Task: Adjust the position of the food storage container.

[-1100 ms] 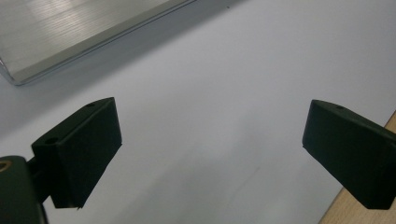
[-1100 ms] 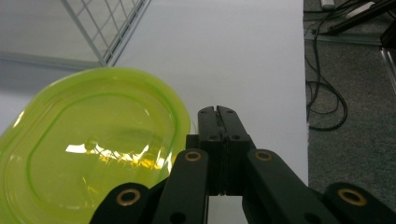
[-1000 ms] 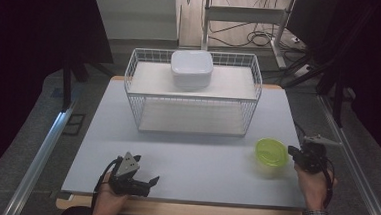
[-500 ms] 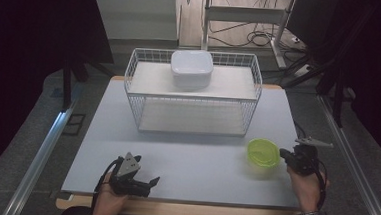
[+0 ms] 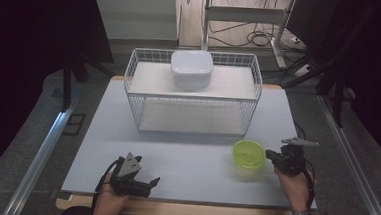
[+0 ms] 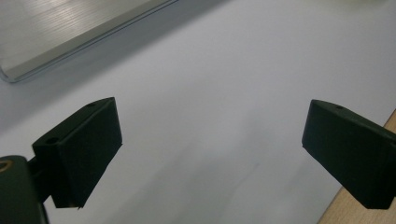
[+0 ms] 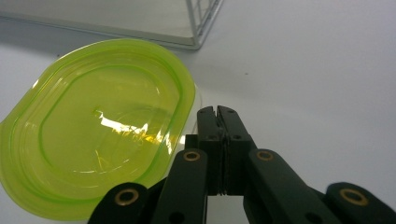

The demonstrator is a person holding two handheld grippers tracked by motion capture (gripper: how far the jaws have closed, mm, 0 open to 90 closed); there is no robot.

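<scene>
White board covers the table point(image 5: 185, 162), and everything else is placed here by the wire basket point(image 5: 193, 92) that stands on its far half. That basket has 2 levels (an upper shelf and a floor), and a white lidded container point(image 5: 191, 68) sits on the upper shelf, toward its back edge. Near the basket's front right corner, on the bare board, lies a lime-green translucent container point(image 5: 249, 155) point(image 7: 98, 126) with a rounded oblong lid.

Just right of that container, farther from the basket, a hand point(image 5: 294, 186) holds the right gripper point(image 5: 271, 156) point(image 7: 217, 112); its 2 jaws are pressed together with nothing between them, their tips beside the green rim, and contact cannot be made out. Well forward of the basket's left front corner, at the board's near edge, another hand point(image 5: 106, 200) holds the left gripper point(image 5: 148, 185) point(image 6: 210, 149), jaws spread wide over bare board.
</scene>
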